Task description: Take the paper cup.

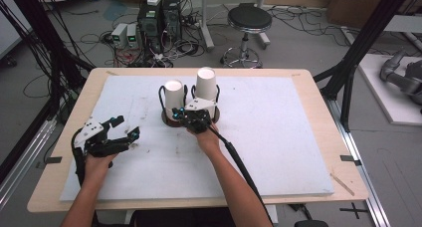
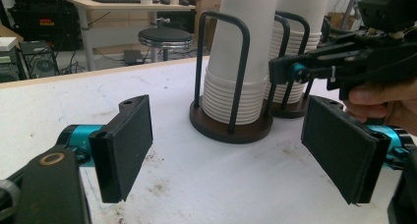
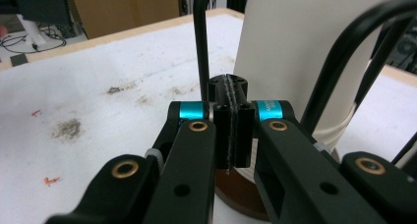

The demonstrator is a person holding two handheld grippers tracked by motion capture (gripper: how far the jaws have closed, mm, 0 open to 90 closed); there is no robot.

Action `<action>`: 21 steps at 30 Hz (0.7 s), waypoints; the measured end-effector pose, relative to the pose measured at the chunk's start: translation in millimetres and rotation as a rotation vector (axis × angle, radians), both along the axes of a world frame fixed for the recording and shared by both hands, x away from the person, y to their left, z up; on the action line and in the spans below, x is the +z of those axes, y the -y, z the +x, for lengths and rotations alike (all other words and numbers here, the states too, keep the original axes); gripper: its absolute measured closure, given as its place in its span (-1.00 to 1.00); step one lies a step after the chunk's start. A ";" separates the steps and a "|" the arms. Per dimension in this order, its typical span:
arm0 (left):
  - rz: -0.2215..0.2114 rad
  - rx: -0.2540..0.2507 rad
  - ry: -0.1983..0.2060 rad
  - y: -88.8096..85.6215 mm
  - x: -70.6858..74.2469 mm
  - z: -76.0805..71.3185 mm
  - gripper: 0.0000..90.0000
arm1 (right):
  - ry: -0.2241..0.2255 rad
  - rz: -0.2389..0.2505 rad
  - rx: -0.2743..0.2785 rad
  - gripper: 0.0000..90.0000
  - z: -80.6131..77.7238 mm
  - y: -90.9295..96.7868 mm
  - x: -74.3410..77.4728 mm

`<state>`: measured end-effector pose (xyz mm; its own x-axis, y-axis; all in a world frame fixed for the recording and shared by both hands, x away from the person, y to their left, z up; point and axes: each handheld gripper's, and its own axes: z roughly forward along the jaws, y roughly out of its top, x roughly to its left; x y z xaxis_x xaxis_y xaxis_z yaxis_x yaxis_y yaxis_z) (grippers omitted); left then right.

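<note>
Two stacks of white paper cups stand upside down in black wire holders on round brown bases, the left stack (image 1: 173, 98) beside the right stack (image 1: 206, 86). My right gripper (image 1: 183, 111) is shut with nothing between its pads, low between the two holders. In the right gripper view its closed tips (image 3: 230, 94) sit just beside a wire post (image 3: 200, 42) and a cup stack (image 3: 295, 52). My left gripper (image 1: 125, 127) rests open at the left of the mat. Its pads (image 2: 129, 145) frame the nearer stack (image 2: 241, 52) from a distance, with the right gripper (image 2: 275, 70) beyond.
A white foam mat (image 1: 278, 137) covers the wooden table (image 1: 318, 87). A black stool (image 1: 249, 20), computer cases (image 1: 160, 18) and loose cables lie on the floor behind the table. Black frame posts (image 1: 361, 43) rise at both sides.
</note>
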<state>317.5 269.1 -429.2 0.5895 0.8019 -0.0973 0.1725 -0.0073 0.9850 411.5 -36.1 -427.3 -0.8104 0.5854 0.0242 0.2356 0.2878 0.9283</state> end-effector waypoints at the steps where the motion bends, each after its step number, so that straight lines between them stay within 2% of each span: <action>1: -0.001 0.001 0.000 0.0 0.1 -0.1 -0.56 | 0.000 0.000 0.000 1.00 0.0 0.0 0.0; 5: 0.001 0.001 0.000 -0.3 0.1 -0.2 -0.56 | -0.046 -0.021 -0.022 1.00 1.9 -2.4 -7.3; 8: -0.001 0.003 -0.001 -0.3 -0.2 -0.1 -0.56 | -0.051 -0.025 -0.025 1.00 2.1 -3.5 -9.6; 12: -0.001 0.003 -0.002 -0.4 -0.5 0.2 -0.56 | -0.064 -0.056 -0.045 1.00 3.0 -6.4 -16.3; 21: 0.012 0.013 0.006 1.1 0.5 1.5 -0.56 | -0.092 -0.044 -0.073 1.00 4.8 -6.3 -16.9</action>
